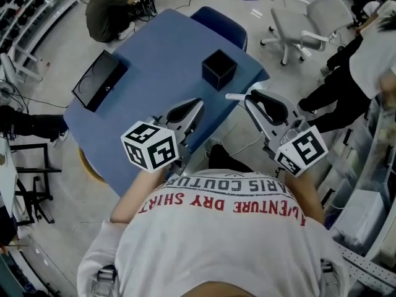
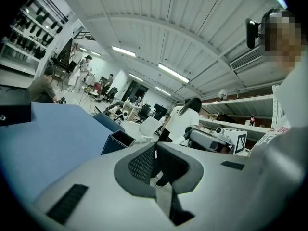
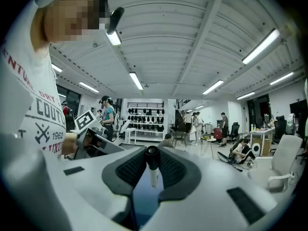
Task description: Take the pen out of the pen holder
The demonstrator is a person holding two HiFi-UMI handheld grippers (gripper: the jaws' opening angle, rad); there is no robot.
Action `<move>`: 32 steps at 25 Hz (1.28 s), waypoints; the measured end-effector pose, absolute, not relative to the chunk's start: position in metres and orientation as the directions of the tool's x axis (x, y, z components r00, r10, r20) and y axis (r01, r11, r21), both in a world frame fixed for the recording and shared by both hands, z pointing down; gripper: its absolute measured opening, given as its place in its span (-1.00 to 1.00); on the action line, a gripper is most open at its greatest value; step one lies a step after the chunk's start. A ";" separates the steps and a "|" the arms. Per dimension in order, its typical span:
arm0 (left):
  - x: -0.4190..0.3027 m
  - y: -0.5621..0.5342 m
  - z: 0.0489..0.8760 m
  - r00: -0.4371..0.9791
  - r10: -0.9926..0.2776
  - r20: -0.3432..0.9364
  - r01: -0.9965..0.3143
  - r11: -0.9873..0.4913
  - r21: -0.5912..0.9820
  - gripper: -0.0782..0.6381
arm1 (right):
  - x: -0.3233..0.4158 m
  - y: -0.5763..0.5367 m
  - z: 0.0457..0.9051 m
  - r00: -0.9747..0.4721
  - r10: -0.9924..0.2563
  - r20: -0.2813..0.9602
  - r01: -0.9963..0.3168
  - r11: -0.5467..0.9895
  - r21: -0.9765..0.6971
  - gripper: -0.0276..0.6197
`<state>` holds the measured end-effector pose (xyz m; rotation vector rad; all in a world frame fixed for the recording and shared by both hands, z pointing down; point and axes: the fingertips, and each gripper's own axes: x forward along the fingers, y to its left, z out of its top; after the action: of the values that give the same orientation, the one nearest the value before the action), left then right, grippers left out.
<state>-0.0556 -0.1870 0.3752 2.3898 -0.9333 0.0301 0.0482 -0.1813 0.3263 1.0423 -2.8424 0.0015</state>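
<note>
One pen [image 3: 152,170] is all I carry: my right tool [image 1: 250,98] is clamped on it, clear of the black pen holder [image 1: 219,68] that stands on the blue desk [image 1: 154,42]. My left tool [image 1: 198,104] has its jaws together on nothing. The worry is the grip: the pads [image 3: 130,170] pinch a thin, smooth barrel that juts out sideways, so a quick swing could twist it loose. I judge it hangs near the desk's edge, so a slip may drop it to the floor [image 1: 80,190].
</note>
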 end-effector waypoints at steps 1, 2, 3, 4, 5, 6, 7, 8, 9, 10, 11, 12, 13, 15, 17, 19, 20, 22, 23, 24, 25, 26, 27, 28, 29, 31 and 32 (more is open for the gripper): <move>-0.054 -0.184 0.376 0.758 -0.616 0.216 -0.627 -0.596 0.501 -0.69 | 0.052 -0.177 0.329 -0.760 -0.641 0.106 -0.644 0.765 0.016 -0.64; -0.052 -0.181 0.376 0.758 -0.616 0.214 -0.626 -0.595 0.504 -0.69 | 0.056 -0.174 0.332 -0.761 -0.640 0.105 -0.645 0.764 -0.011 -0.64; -0.051 -0.179 0.377 0.757 -0.617 0.213 -0.626 -0.593 0.506 -0.69 | 0.060 -0.171 0.336 -0.760 -0.642 0.105 -0.648 0.761 -0.039 -0.64; -0.052 -0.178 0.378 0.755 -0.620 0.213 -0.627 -0.590 0.508 -0.69 | 0.064 -0.170 0.340 -0.757 -0.645 0.107 -0.652 0.755 -0.064 -0.64; -0.053 -0.178 0.379 0.753 -0.622 0.215 -0.629 -0.586 0.510 -0.69 | 0.066 -0.169 0.344 -0.754 -0.647 0.110 -0.656 0.750 -0.083 -0.64; -0.055 -0.177 0.379 0.751 -0.624 0.217 -0.632 -0.583 0.511 -0.69 | 0.067 -0.168 0.346 -0.753 -0.649 0.112 -0.658 0.747 -0.095 -0.64; -0.056 -0.177 0.379 0.750 -0.625 0.219 -0.633 -0.581 0.511 -0.69 | 0.068 -0.167 0.347 -0.752 -0.649 0.113 -0.659 0.745 -0.102 -0.64; -0.057 -0.177 0.379 0.749 -0.625 0.220 -0.634 -0.580 0.511 -0.69 | 0.068 -0.165 0.347 -0.752 -0.649 0.114 -0.659 0.745 -0.102 -0.64; -0.056 -0.176 0.379 0.749 -0.625 0.220 -0.634 -0.580 0.511 -0.69 | 0.068 -0.164 0.347 -0.753 -0.648 0.115 -0.658 0.747 -0.098 -0.64; -0.055 -0.174 0.380 0.749 -0.626 0.218 -0.634 -0.581 0.511 -0.69 | 0.069 -0.162 0.348 -0.753 -0.647 0.117 -0.657 0.748 -0.092 -0.64; -0.055 -0.173 0.380 0.749 -0.626 0.217 -0.633 -0.581 0.511 -0.69 | 0.069 -0.161 0.349 -0.753 -0.647 0.119 -0.657 0.749 -0.089 -0.64; -0.054 -0.171 0.381 0.749 -0.626 0.217 -0.633 -0.581 0.512 -0.69 | 0.069 -0.160 0.351 -0.753 -0.646 0.122 -0.657 0.749 -0.091 -0.64; -0.053 -0.170 0.382 0.750 -0.624 0.219 -0.633 -0.580 0.513 -0.69 | 0.069 -0.159 0.353 -0.753 -0.646 0.124 -0.657 0.748 -0.098 -0.64; -0.052 -0.168 0.384 0.751 -0.621 0.224 -0.632 -0.579 0.514 -0.69 | 0.069 -0.158 0.355 -0.755 -0.645 0.123 -0.656 0.746 -0.115 -0.64; -0.050 -0.168 0.384 0.753 -0.617 0.227 -0.631 -0.581 0.514 -0.69 | 0.069 -0.158 0.355 -0.756 -0.644 0.120 -0.655 0.746 -0.122 -0.64; -0.048 -0.168 0.384 0.755 -0.614 0.231 -0.631 -0.582 0.513 -0.69 | 0.070 -0.158 0.356 -0.755 -0.644 0.121 -0.656 0.745 -0.125 -0.64; -0.047 -0.167 0.385 0.755 -0.611 0.236 -0.631 -0.582 0.513 -0.69 | 0.071 -0.158 0.356 -0.754 -0.645 0.122 -0.657 0.743 -0.128 -0.64; -0.045 -0.166 0.389 0.755 -0.607 0.248 -0.633 -0.577 0.517 -0.69 | 0.074 -0.158 0.358 -0.753 -0.647 0.124 -0.658 0.740 -0.139 -0.64; -0.043 -0.166 0.390 0.755 -0.606 0.252 -0.634 -0.574 0.518 -0.69 | 0.076 -0.158 0.359 -0.753 -0.647 0.122 -0.658 0.739 -0.145 -0.64; -0.041 -0.166 0.391 0.754 -0.605 0.255 -0.635 -0.573 0.518 -0.69 | 0.077 -0.158 0.359 -0.754 -0.646 0.119 -0.657 0.739 -0.153 -0.64; -0.039 -0.167 0.391 0.753 -0.606 0.256 -0.636 -0.573 0.516 -0.69 | 0.079 -0.159 0.359 -0.756 -0.644 0.114 -0.654 0.739 -0.161 -0.64; -0.037 -0.168 0.390 0.753 -0.607 0.255 -0.637 -0.575 0.514 -0.69 | 0.081 -0.160 0.359 -0.759 -0.642 0.108 -0.651 0.740 -0.169 -0.64; -0.035 -0.170 0.388 0.753 -0.607 0.253 -0.637 -0.577 0.511 -0.69 | 0.083 -0.163 0.358 -0.761 -0.641 0.102 -0.648 0.741 -0.176 -0.64; -0.033 -0.173 0.386 0.752 -0.609 0.252 -0.638 -0.578 0.508 -0.69 | 0.085 -0.166 0.357 -0.762 -0.640 0.100 -0.646 0.742 -0.180 -0.64; -0.033 -0.177 0.384 0.751 -0.610 0.251 -0.639 -0.578 0.507 -0.69 | 0.086 -0.169 0.357 -0.763 -0.639 0.102 -0.646 0.742 -0.182 -0.64; -0.033 -0.183 0.383 0.746 -0.616 0.254 -0.644 -0.571 0.509 -0.69 | 0.089 -0.175 0.360 -0.763 -0.636 0.114 -0.645 0.741 -0.185 -0.64; -0.034 -0.186 0.383 0.743 -0.619 0.255 -0.647 -0.566 0.511 -0.69 | 0.090 -0.178 0.360 -0.764 -0.634 0.118 -0.644 0.741 -0.188 -0.64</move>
<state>-0.0335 -0.1856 0.3833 2.3495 -0.9500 0.0626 0.0900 -0.1782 0.3605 1.0608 -2.8883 0.3388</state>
